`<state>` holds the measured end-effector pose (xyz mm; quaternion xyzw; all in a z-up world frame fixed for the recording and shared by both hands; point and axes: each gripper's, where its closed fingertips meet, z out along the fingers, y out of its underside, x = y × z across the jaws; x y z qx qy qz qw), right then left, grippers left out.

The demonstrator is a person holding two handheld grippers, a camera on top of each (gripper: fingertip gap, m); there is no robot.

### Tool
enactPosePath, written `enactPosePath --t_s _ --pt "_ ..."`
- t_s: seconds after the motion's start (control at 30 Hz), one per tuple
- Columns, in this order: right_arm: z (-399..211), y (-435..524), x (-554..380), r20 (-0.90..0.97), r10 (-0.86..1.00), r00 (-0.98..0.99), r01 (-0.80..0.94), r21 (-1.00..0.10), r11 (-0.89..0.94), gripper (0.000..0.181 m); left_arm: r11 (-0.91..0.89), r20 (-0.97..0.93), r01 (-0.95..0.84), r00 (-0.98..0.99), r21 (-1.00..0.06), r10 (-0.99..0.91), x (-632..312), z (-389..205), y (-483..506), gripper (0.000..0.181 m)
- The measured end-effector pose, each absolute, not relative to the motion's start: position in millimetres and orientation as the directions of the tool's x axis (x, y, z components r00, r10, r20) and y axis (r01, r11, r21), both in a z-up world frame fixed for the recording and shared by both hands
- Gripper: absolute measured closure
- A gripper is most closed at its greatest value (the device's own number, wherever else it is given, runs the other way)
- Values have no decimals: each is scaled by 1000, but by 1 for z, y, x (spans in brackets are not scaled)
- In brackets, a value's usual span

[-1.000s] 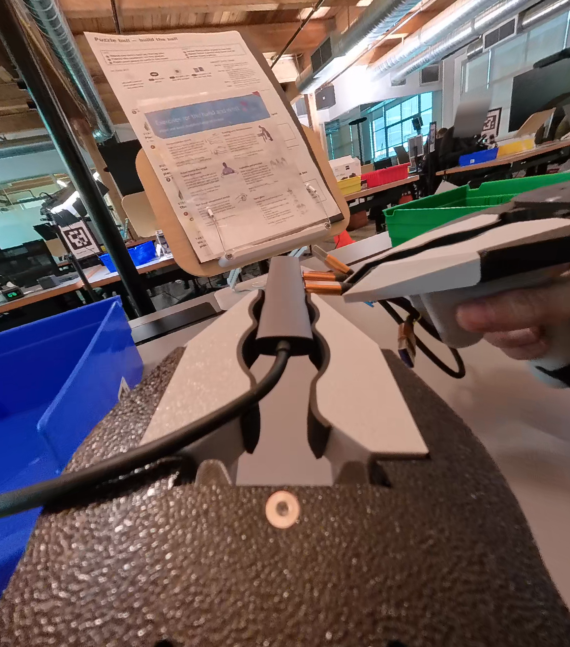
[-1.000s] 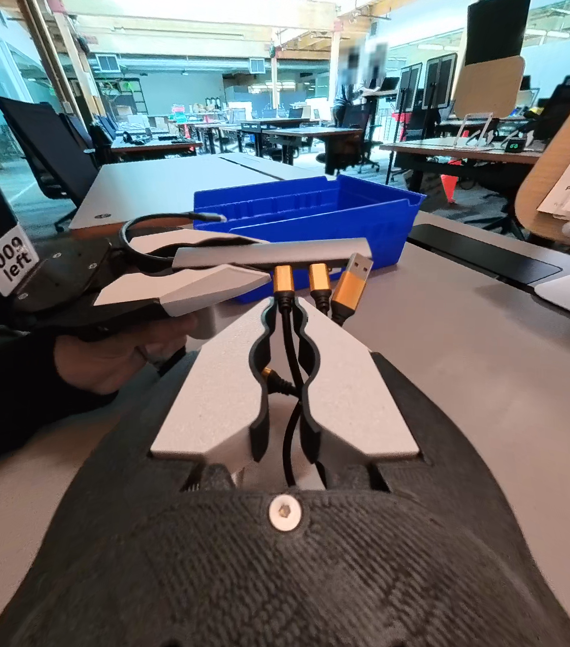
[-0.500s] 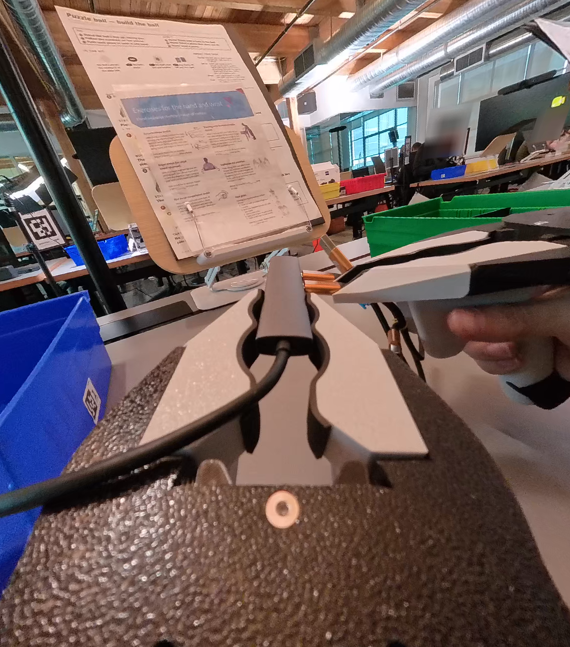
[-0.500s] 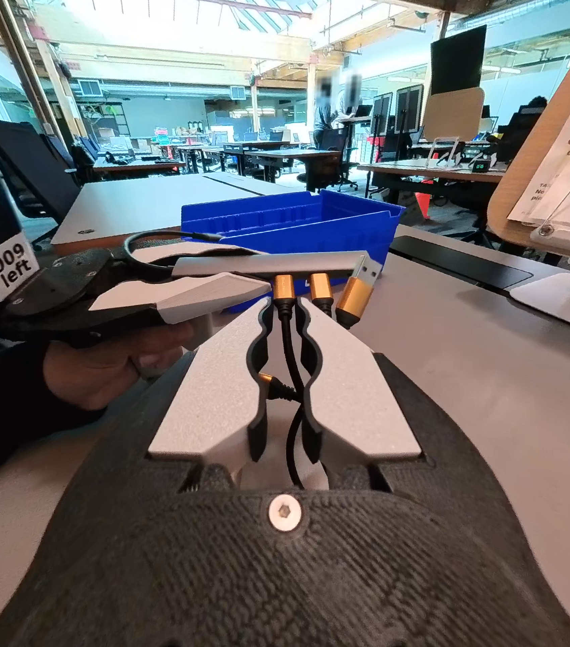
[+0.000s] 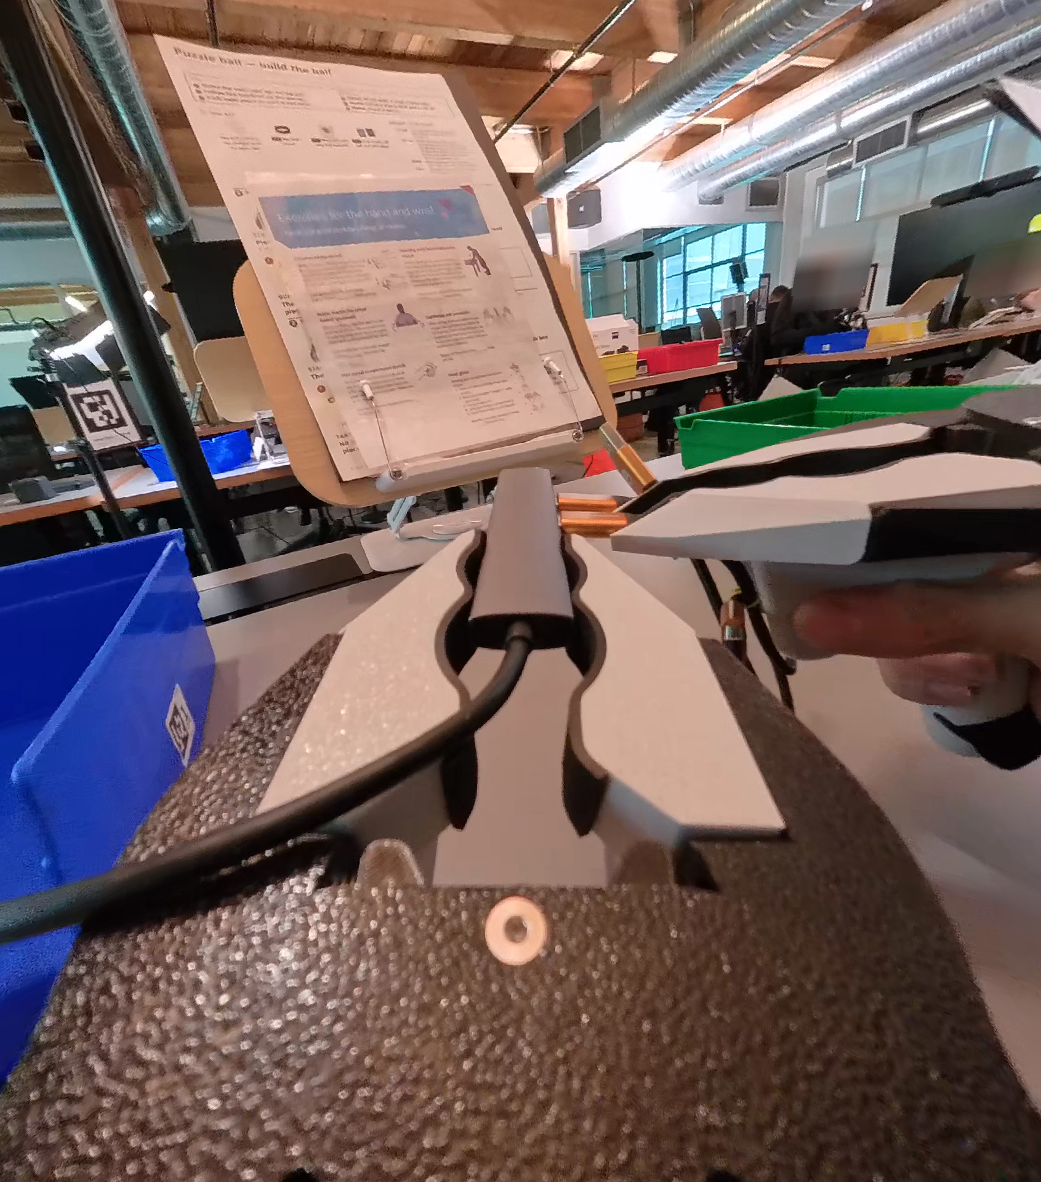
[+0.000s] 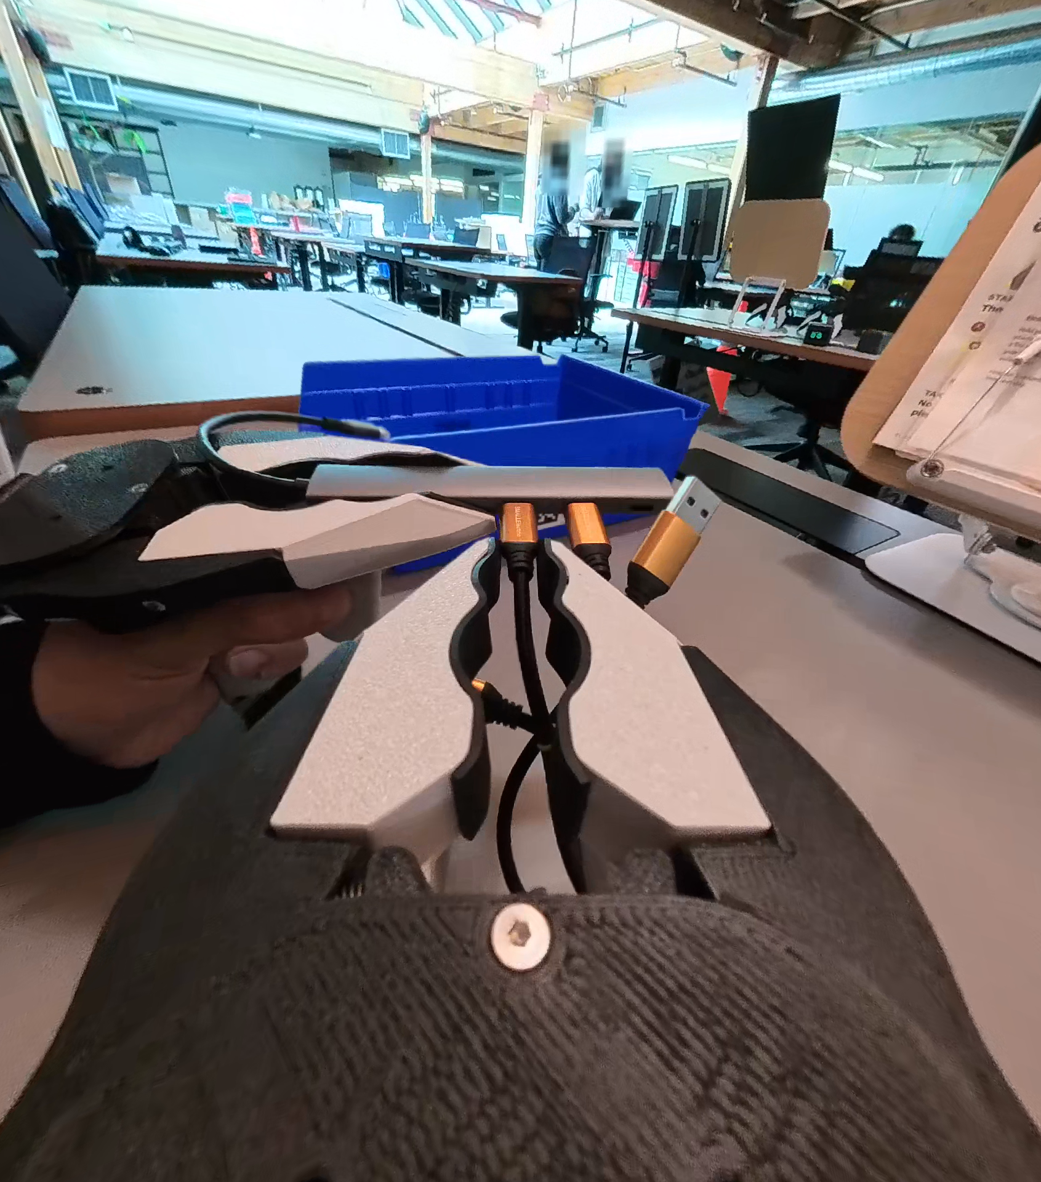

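Now | left gripper clamps grey hub | right gripper pinches orange-plug cable at hub

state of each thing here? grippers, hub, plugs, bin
left gripper: shut on the USB hub
USB hub: held level, two orange plugs seated
right gripper: shut on a plugged-in black cable
loose USB-A plug: unplugged, beside the hub
blue bin: open-topped, contents unclear

One hub, three gold plugs
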<state>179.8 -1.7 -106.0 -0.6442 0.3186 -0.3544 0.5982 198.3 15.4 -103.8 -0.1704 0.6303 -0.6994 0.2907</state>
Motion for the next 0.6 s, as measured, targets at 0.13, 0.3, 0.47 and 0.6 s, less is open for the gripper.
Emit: enactPosePath --t_s 0.13,0.3,0.47,0.6 --pt "-110 -8 172 70 -827 558 -9 -996 -91 170 -5 -146 191 -769 -982 -622 191 -106 10 160" --pt "-101 -17 155 55 -800 598 -2 -998 -70 171 25 -191 217 -792 -976 -580 175 -95 0 160" --pt "-98 -16 140 132 -791 597 -12 -985 -174 171 67 -243 278 -666 -958 -705 186 -74 19 160" --pt "-92 -39 123 14 -828 561 -25 -999 -33 171 -92 -53 214 -587 -972 -808 237 -38 107 160"
